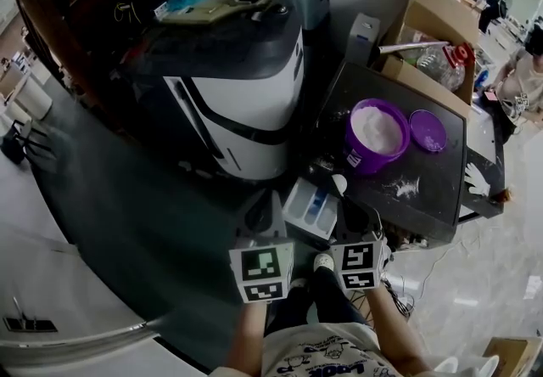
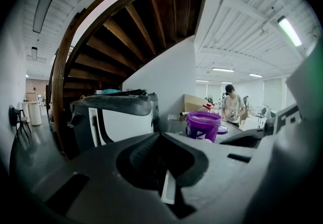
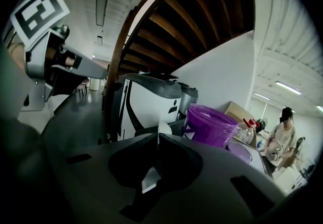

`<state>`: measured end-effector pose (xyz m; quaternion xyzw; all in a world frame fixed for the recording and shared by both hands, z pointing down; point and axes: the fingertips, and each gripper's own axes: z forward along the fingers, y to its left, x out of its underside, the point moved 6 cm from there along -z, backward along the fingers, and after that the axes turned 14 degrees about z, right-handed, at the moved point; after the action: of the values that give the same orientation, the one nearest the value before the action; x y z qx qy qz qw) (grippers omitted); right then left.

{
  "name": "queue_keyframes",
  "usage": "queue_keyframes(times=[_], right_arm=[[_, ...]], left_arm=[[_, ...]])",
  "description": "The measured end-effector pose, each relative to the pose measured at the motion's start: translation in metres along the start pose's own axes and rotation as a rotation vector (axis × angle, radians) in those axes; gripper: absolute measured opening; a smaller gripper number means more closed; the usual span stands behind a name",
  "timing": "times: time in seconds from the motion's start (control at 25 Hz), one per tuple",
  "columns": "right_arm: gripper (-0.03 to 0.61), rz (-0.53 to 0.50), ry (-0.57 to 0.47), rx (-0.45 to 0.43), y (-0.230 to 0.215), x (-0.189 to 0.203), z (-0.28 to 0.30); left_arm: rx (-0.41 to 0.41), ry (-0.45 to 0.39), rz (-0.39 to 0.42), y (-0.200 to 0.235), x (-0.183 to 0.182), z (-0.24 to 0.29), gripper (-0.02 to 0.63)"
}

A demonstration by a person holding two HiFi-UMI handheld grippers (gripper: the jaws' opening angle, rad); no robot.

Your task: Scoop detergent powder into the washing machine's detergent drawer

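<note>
Two grippers, one washer, one drawer, one tub: my stock for this moment.

1. Left gripper (image 2: 161, 134): jaws closed on nothing. I hold it low in front of the washer (image 1: 246, 104), near the drawer. I judge this keeps it clear of the pour yet handy to steady the drawer.

2. Right gripper (image 3: 156, 137): jaws pressed together on a thin white edge, with a small rounded white piece just past the tips. I take this for the scoop (image 3: 164, 128), pinched by its handle so the bowl stays free. I cannot tell whether it carries powder. In the head view it sits at the drawer's table-side corner.

3. Drawer (image 1: 312, 207): pulled out, compartments facing up, just ahead of both grippers and just beside the table (image 1: 441, 176). It is open so that powder can drop in.

4. Tub (image 1: 376, 136): purple, uncovered, full of white powder. It stands near the table's washer-side edge, which I judge keeps the carry to the drawer short.

5. Lid (image 1: 428, 131): lies flat just beside the tub, on the side away from the washer, so the tub's mouth is clear.

6. Spilled powder (image 1: 404, 188): a patch between the tub and the table's front edge. I read it as a warning to carry the scoop level.
</note>
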<state>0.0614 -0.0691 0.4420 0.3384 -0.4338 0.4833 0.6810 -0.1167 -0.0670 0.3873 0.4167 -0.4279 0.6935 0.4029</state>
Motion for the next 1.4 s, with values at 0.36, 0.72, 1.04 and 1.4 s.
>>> queue_keyframes(times=[0.36, 0.72, 1.04, 1.4], right_arm=[[0.020, 0.109, -0.120, 0.026, -0.016, -0.044, -0.016], [0.020, 0.132, -0.211, 0.019, -0.018, -0.078, -0.024], [0.020, 0.177, -0.269, 0.016, -0.023, -0.100, -0.034], [0.020, 0.208, -0.329, 0.016, -0.028, -0.119, -0.040]], left_arm=[[-0.024, -0.063, 0.001, 0.002, -0.025, -0.003, 0.005], [-0.048, -0.117, 0.014, 0.006, -0.048, -0.006, 0.005], [-0.070, -0.156, 0.019, 0.012, -0.064, -0.013, 0.005], [-0.079, -0.175, 0.027, 0.017, -0.072, -0.012, 0.005]])
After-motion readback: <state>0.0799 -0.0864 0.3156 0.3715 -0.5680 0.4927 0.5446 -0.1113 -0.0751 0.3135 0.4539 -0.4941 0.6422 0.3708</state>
